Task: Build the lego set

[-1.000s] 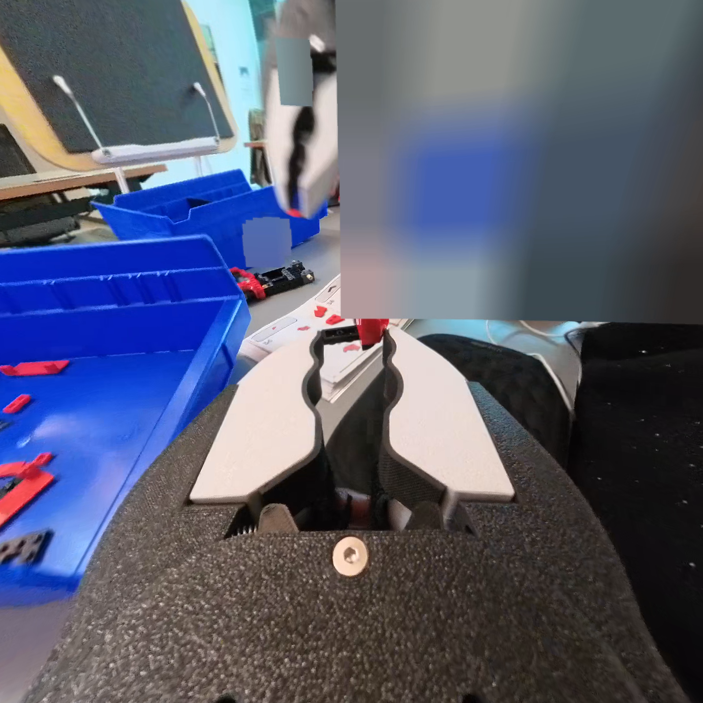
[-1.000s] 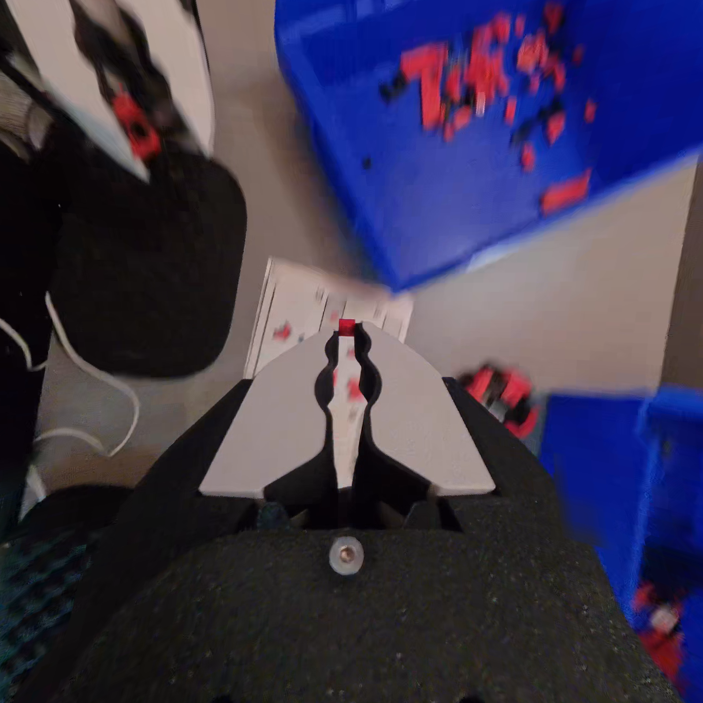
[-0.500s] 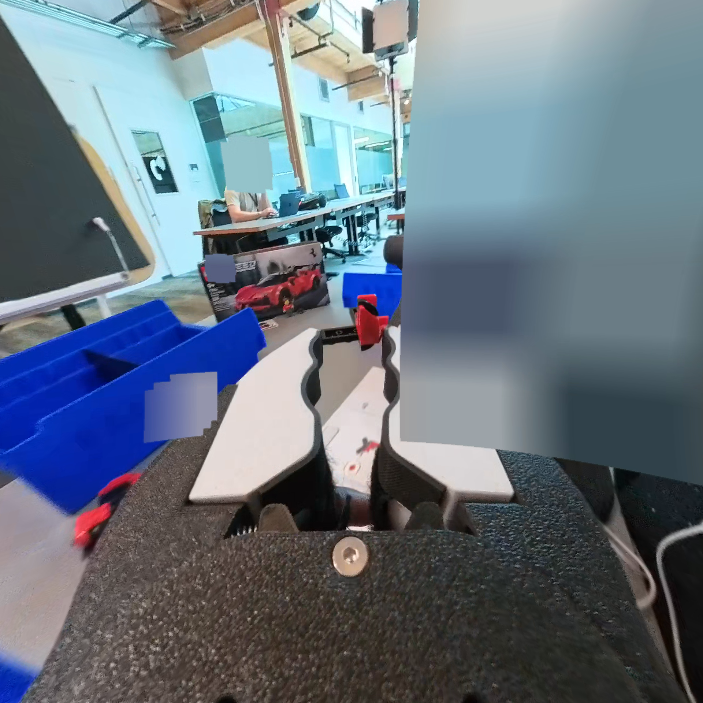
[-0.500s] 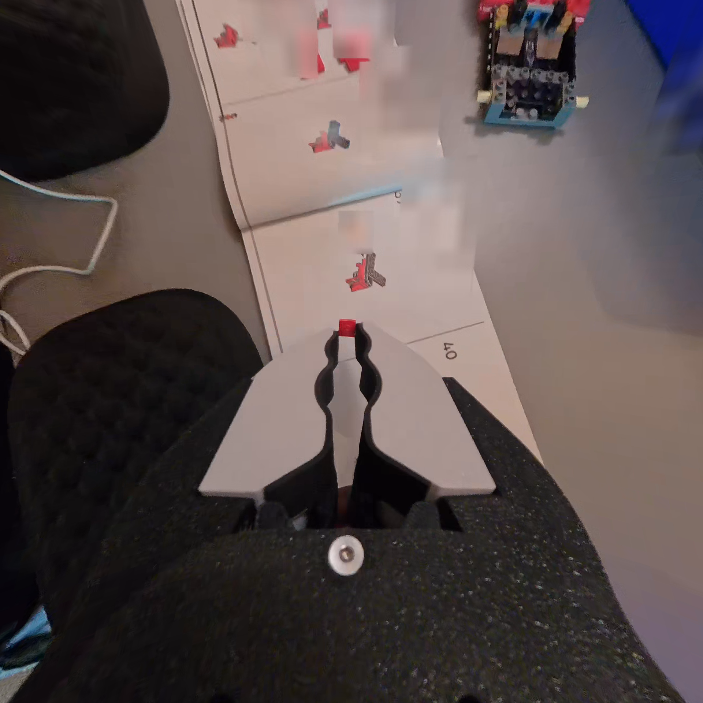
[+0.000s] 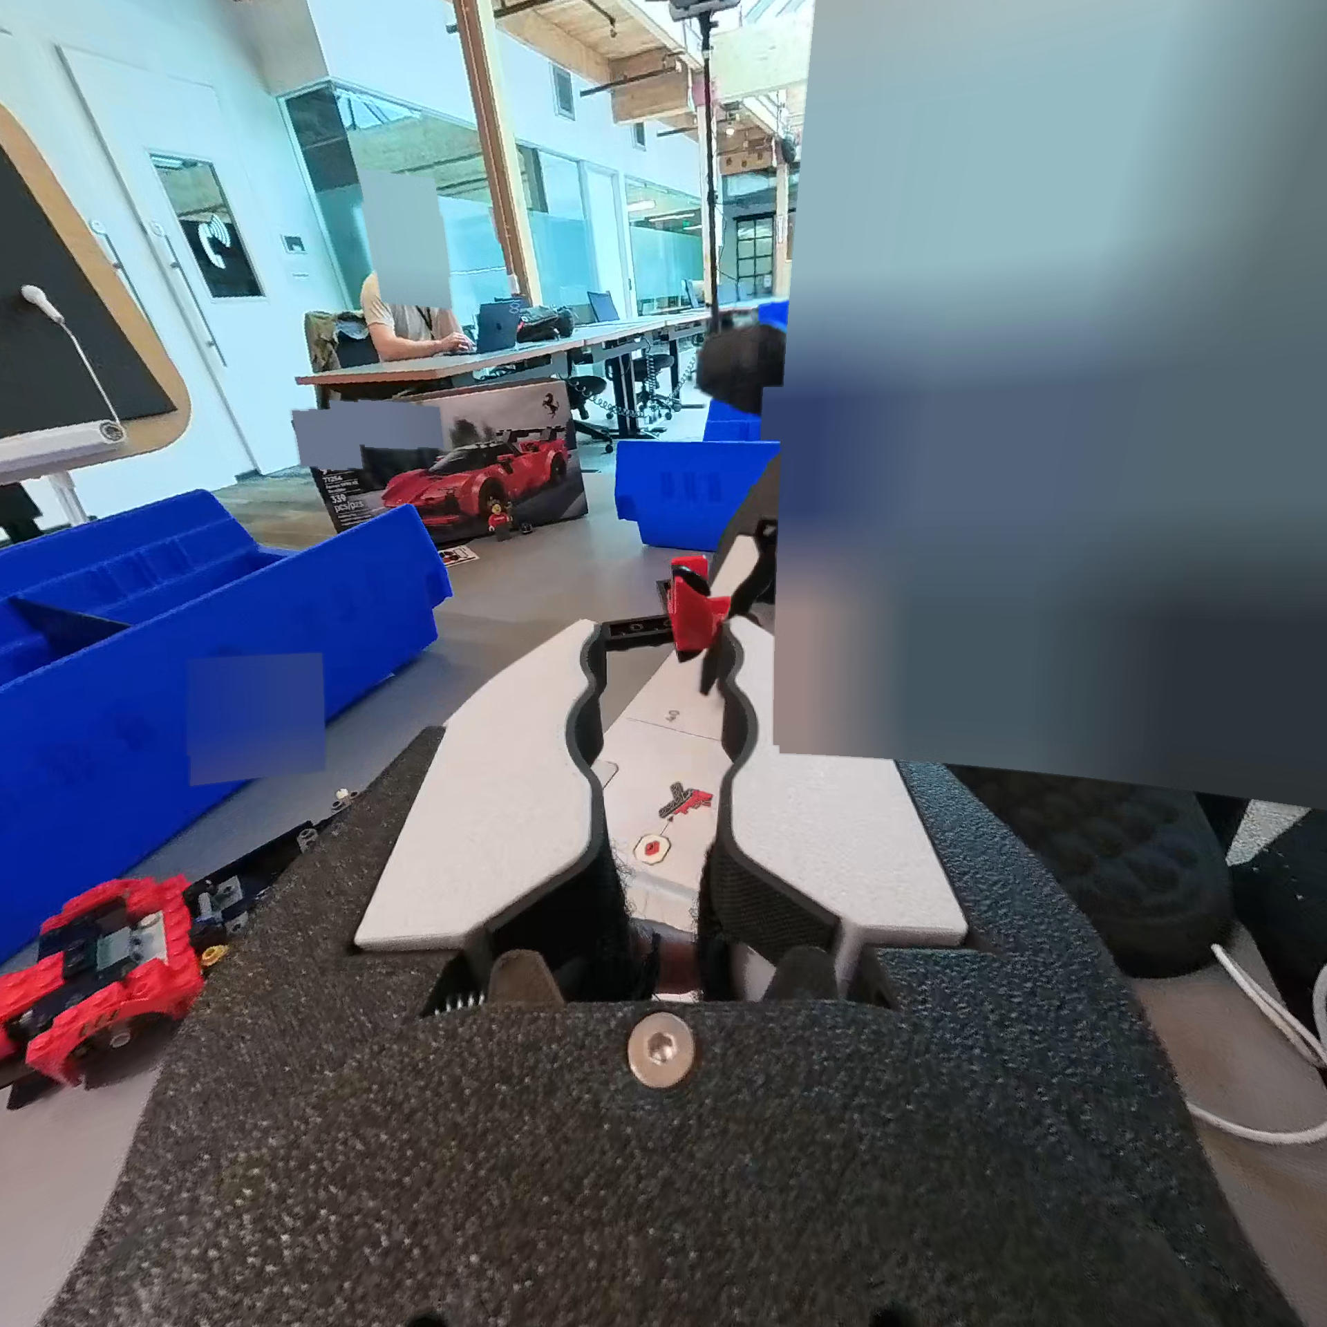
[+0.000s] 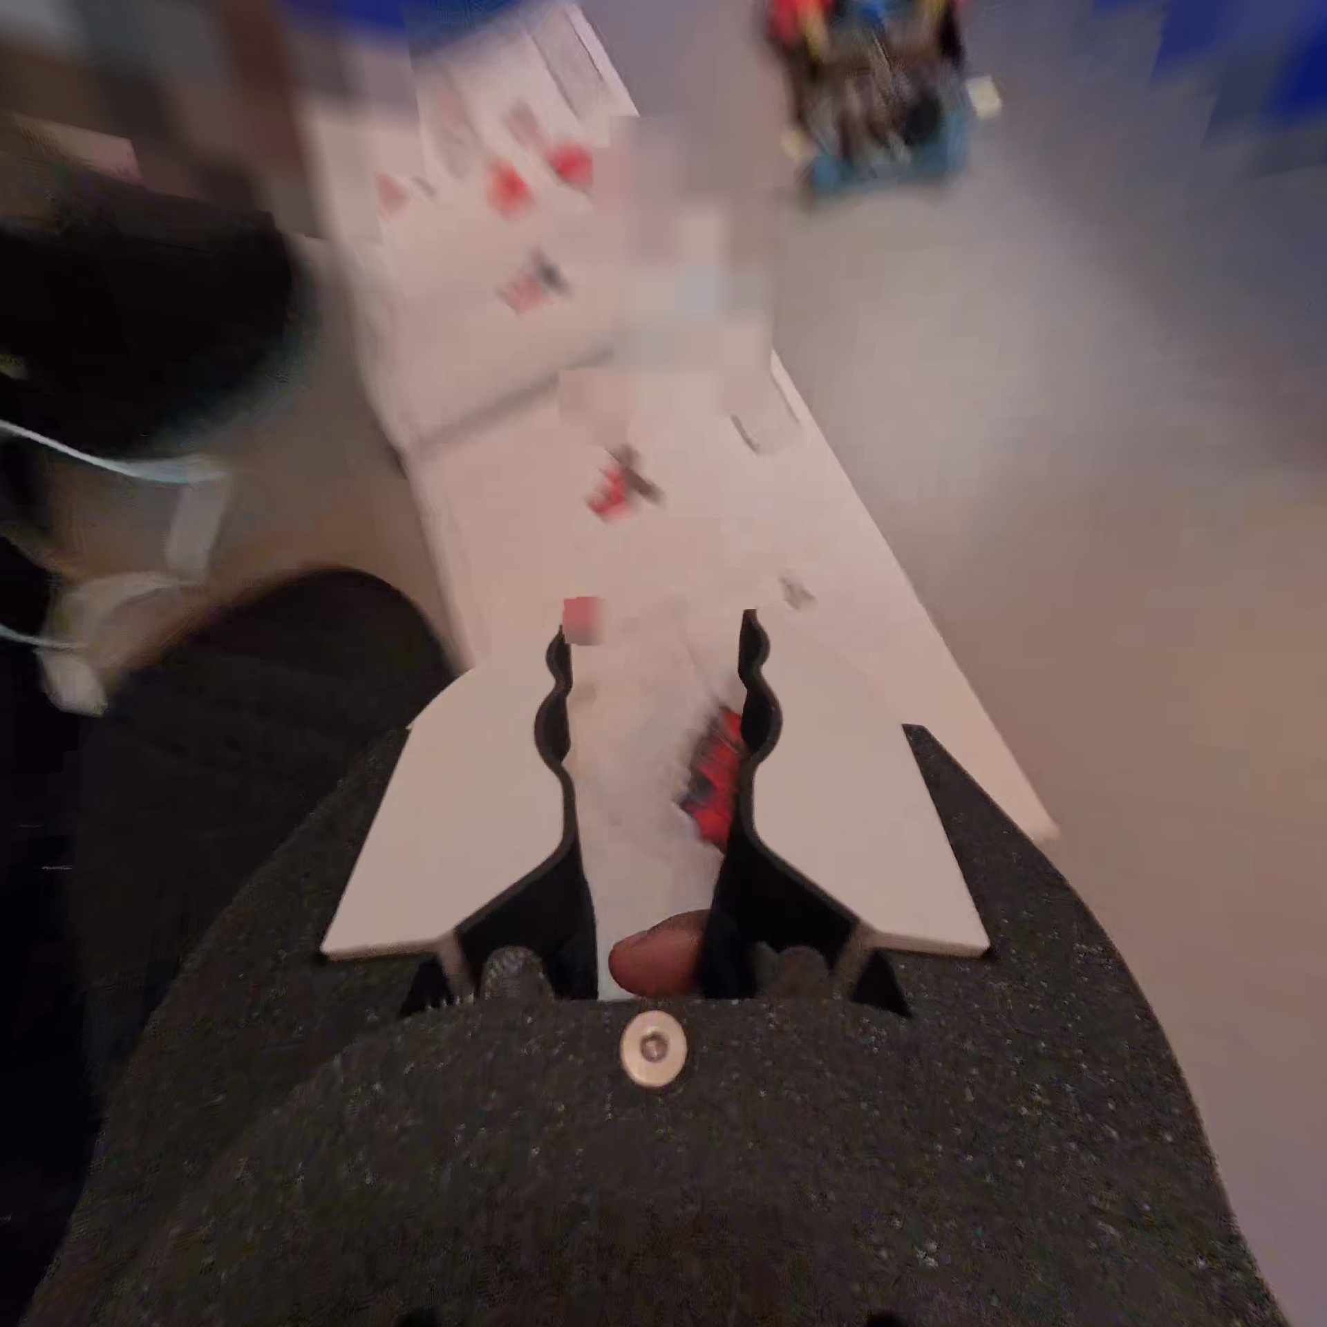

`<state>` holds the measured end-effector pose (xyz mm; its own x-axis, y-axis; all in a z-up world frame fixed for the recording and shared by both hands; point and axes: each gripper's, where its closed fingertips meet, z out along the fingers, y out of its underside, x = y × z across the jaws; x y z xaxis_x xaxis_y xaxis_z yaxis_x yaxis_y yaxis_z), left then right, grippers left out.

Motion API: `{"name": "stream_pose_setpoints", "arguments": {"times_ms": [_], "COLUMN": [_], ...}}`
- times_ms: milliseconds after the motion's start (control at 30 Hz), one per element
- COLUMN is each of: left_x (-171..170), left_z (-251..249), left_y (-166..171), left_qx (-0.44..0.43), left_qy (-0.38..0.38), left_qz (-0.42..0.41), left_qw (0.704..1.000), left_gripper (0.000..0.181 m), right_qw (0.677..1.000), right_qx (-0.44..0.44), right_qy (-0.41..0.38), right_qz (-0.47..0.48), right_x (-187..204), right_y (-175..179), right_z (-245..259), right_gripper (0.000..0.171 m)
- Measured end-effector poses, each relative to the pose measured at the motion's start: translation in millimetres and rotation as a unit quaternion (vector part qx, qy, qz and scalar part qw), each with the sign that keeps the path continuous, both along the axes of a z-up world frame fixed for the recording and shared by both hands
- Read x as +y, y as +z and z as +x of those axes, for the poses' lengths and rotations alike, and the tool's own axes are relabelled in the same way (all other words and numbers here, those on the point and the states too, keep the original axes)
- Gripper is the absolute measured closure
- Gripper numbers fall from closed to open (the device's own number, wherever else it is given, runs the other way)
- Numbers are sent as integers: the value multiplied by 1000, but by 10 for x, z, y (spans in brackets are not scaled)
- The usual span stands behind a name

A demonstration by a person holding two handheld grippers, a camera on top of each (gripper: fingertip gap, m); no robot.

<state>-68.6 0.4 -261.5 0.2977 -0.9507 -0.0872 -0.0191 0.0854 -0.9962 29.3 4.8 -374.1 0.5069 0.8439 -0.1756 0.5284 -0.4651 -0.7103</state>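
Observation:
My left gripper (image 5: 664, 632) is shut on a small sub-assembly, a black plate (image 5: 635, 628) with a red piece (image 5: 693, 603) on its right end, held above the instruction booklet (image 5: 668, 811). Part of my right gripper (image 5: 743, 574) shows just behind that red piece in the left wrist view. The right wrist view is motion-blurred: my right gripper (image 6: 653, 625) is open over the booklet (image 6: 646, 503). A tiny red piece (image 6: 581, 621) shows by its left fingertip. A blurred red shape (image 6: 711, 775) lies against the right finger; I cannot tell what it is.
The partly built red lego car (image 5: 100, 962) lies at the lower left and shows blurred in the right wrist view (image 6: 883, 93). Blue bins (image 5: 215, 646) stand at the left and behind (image 5: 682, 488). The set's box (image 5: 467, 467) stands at the back. A white cable (image 5: 1264, 1041) runs at the right.
My right gripper has opened; it was shut on the tiny red piece before. It moved in close to the left gripper's sub-assembly. The left gripper tilted up, keeping its hold.

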Motion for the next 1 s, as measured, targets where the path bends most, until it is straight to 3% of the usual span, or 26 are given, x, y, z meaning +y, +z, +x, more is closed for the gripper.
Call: {"name": "stream_pose_setpoints", "arguments": {"times_ms": [67,233,300,333,367,433,600,733,900,1000], "left_x": [-2,-34,-52,-57,-59,-62,-71,-70,-58,-50], "left_z": [-1,27,37,39,41,47,56,56,34,20], "left_y": [-20,-52,-53,-56,-63,-77,-89,-96,-62,-43], "left_qx": [7,21,22,23,25,29,32,32,22,16], "left_qy": [2,-2,-5,-5,-6,-6,-10,-11,-9,-6], "left_qz": [5,15,17,18,19,19,17,14,10,8], "left_qw": [1000,1000,1000,1000,999,999,999,999,1000,1000], "left_gripper": [152,152,152,152,152,152,152,152,152,152], "right_qw": [995,993,991,992,993,992,982,987,976,963], "right_qx": [-83,-13,34,24,-7,-70,-123,-117,-85,-72], "right_qy": [-10,-3,-6,-6,3,18,29,35,56,57], "right_qz": [51,117,129,127,116,99,137,108,191,253], "right_x": [85,66,62,55,22,-44,-31,-23,7,11], "right_y": [-135,306,426,381,273,54,-111,-126,392,726], "right_z": [162,71,71,115,161,212,121,89,-65,-155], "right_gripper": [123,115,128,147,154,155,155,165,164,147]}}
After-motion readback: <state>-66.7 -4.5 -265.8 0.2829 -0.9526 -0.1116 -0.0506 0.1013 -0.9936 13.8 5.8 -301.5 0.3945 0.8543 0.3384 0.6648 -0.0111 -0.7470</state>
